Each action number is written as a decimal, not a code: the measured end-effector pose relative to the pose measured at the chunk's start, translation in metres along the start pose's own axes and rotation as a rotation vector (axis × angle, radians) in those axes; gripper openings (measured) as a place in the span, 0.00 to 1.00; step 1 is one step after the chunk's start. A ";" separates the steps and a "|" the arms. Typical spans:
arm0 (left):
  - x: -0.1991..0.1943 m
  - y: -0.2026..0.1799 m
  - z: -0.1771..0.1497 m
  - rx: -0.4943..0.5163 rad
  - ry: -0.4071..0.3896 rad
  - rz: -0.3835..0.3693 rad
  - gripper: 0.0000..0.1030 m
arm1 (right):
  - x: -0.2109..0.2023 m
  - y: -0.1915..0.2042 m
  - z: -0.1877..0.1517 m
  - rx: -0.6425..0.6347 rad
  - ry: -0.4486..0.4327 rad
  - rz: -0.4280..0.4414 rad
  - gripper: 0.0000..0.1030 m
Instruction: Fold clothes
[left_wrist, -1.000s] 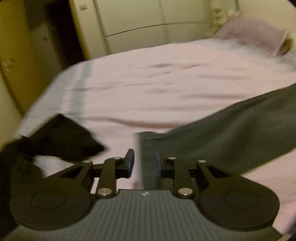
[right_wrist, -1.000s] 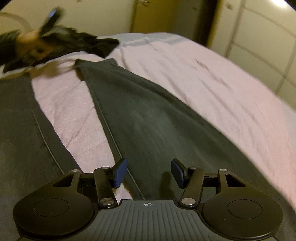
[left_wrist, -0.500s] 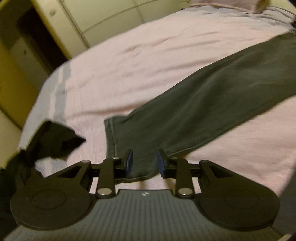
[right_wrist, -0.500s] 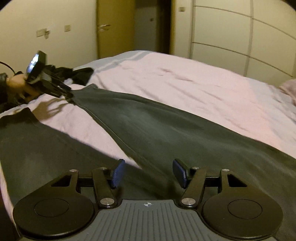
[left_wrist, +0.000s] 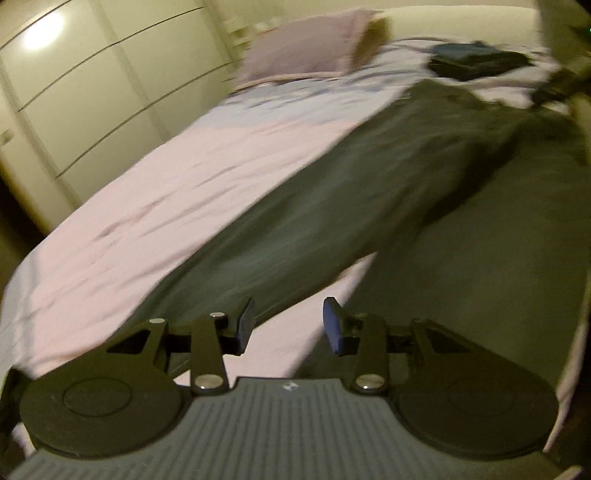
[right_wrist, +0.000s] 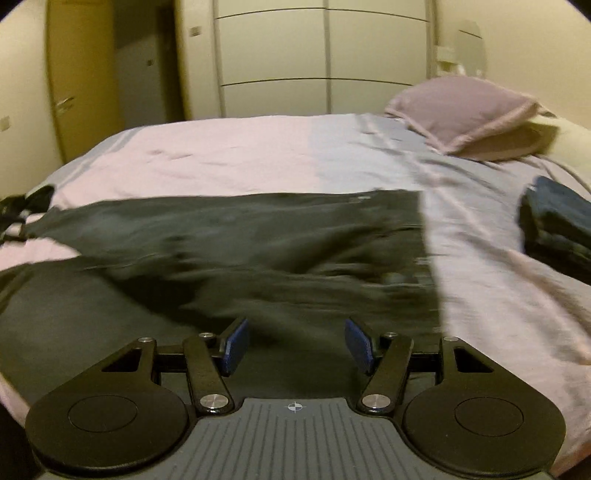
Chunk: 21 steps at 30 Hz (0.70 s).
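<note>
Pale wardrobe doors (right_wrist: 325, 59) line the far wall of the bedroom, and before them stretches a bed (right_wrist: 229, 155) dressed in a pinkish sheet, with a mauve pillow (right_wrist: 465, 110) at its head. We see the dark grey trousers (right_wrist: 229, 243) lying spread across the bed, the waistband toward the pillow end and the legs running away to the left in the right wrist view; in the left wrist view the same trousers (left_wrist: 332, 206) show one leg slanting across the sheet and the other lying nearer the bed's edge, with a strip of sheet between them. We hold the left gripper (left_wrist: 289, 325) over that strip near the legs, its jaws released and holding nothing. Our right gripper (right_wrist: 295, 345) hovers above the upper part of the trousers, its jaws likewise spread apart and empty; whether either gripper touches the cloth we cannot tell. A folded stack of dark clothes (right_wrist: 557, 229) rests on the bed near the pillow, apart from the trousers, and another dark garment (right_wrist: 26, 206) lies bunched at the foot end.
</note>
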<state>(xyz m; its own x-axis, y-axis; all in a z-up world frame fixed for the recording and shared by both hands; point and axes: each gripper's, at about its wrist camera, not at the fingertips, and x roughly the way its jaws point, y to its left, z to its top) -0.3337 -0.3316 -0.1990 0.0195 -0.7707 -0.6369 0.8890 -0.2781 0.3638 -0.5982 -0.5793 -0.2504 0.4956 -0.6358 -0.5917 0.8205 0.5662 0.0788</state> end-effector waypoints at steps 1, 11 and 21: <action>0.006 -0.014 0.009 0.016 -0.006 -0.022 0.35 | 0.001 -0.015 0.005 0.015 -0.008 0.005 0.59; 0.073 -0.115 0.094 0.144 -0.072 -0.169 0.36 | 0.075 -0.125 0.051 0.175 0.102 0.210 0.51; 0.125 -0.149 0.117 0.181 -0.088 -0.216 0.39 | 0.072 -0.149 0.061 0.134 0.141 0.156 0.02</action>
<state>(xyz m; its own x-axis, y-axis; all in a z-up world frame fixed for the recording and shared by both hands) -0.5167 -0.4535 -0.2535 -0.2081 -0.7273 -0.6540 0.7721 -0.5326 0.3467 -0.6672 -0.7420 -0.2558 0.5827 -0.4611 -0.6692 0.7721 0.5712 0.2787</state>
